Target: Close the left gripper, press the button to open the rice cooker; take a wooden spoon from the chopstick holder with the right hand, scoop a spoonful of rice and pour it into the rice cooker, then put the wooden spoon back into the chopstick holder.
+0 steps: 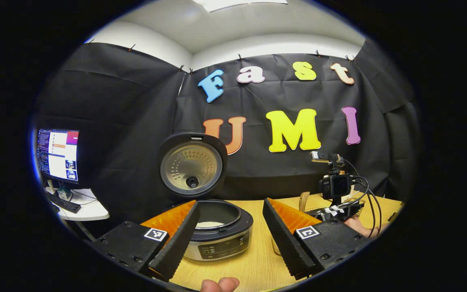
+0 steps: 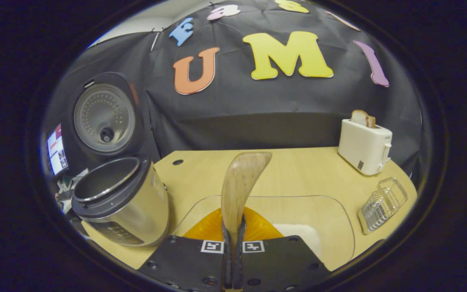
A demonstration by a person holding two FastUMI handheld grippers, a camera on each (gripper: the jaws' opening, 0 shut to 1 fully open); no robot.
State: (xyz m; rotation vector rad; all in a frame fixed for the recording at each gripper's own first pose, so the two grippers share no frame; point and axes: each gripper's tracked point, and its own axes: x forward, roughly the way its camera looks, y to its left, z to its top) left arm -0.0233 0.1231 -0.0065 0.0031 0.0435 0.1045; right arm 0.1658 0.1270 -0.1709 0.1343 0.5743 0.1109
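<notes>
Right gripper [image 2: 233, 243] pinches wooden spoon [image 2: 239, 182]; left gripper [image 1: 231, 237] gapes wide.

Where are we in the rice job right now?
Done: the rice cooker lid stands open, with some rice in the pot. In hand: the right hand-held gripper is shut on the wooden spoon, whose bowl looks empty. Left: returning the spoon to the chopstick holder.
</notes>
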